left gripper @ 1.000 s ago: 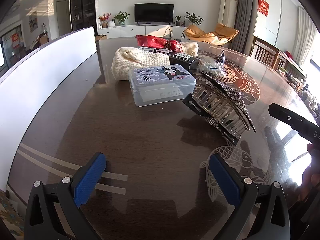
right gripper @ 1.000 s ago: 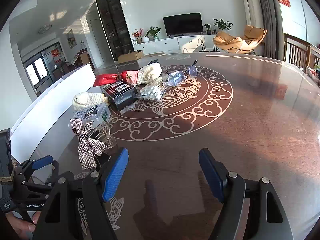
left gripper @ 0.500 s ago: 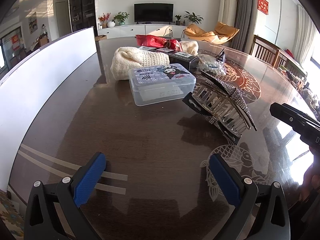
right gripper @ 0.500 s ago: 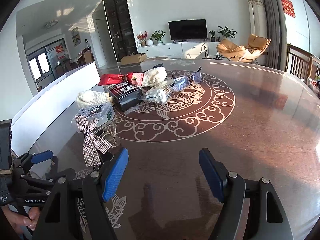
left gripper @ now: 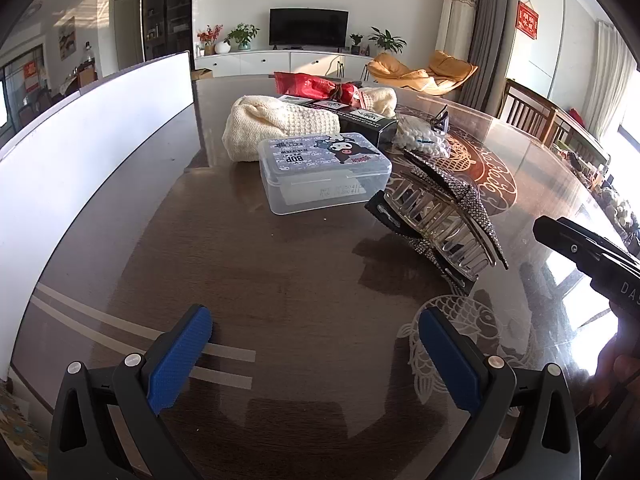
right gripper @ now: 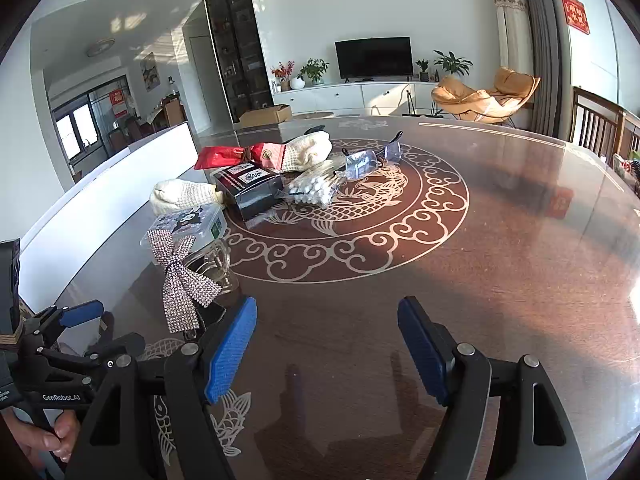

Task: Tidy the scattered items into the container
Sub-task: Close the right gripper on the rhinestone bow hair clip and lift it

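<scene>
A rhinestone bow hair claw (left gripper: 440,216) lies on the dark table just right of a clear lidded plastic box (left gripper: 322,172). Both also show in the right wrist view, the claw (right gripper: 182,276) in front of the box (right gripper: 188,220). Behind them lie cream knitted gloves (left gripper: 272,126), a black box (right gripper: 250,188), a red packet (right gripper: 228,156), a bag of cotton swabs (right gripper: 312,190) and glasses (right gripper: 368,160). My left gripper (left gripper: 314,354) is open and empty, short of the box and claw. My right gripper (right gripper: 326,350) is open and empty over bare table, right of the claw.
A long white container wall (left gripper: 84,128) runs along the table's left side. The glass-topped table (right gripper: 500,260) has a round dragon pattern. A wooden chair (left gripper: 532,114) stands at the far right edge. The right gripper's body (left gripper: 592,256) shows at the right in the left wrist view.
The right wrist view has tilted up slightly, so the items sit lower in it. The left gripper has barely moved. Both stay open.
</scene>
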A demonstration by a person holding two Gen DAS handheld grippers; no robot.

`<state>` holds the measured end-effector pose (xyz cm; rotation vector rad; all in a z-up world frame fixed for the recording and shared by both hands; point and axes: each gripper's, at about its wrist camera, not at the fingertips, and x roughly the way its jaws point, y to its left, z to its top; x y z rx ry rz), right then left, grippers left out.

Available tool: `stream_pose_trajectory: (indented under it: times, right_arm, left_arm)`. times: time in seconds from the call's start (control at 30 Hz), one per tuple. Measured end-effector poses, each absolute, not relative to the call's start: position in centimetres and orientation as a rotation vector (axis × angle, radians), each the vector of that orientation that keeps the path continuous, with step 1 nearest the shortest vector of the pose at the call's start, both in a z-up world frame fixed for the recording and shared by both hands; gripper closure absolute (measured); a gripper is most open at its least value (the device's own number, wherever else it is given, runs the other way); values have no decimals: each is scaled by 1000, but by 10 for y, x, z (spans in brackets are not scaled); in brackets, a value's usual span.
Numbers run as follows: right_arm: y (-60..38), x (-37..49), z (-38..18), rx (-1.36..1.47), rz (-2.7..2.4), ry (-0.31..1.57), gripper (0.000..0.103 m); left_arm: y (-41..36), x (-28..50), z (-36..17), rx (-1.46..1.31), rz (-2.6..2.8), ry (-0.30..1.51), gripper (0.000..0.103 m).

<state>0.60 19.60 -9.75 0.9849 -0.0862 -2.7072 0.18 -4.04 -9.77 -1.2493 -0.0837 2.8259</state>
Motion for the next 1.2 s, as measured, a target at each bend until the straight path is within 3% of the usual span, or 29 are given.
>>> stream_pose_trajectory:
  times: [1.2]
  right_arm:
    - [196, 5, -99, 997, -2698, -92, 28]
  left_arm:
    - [-51, 0, -93, -1306, 2760, -170, 0]
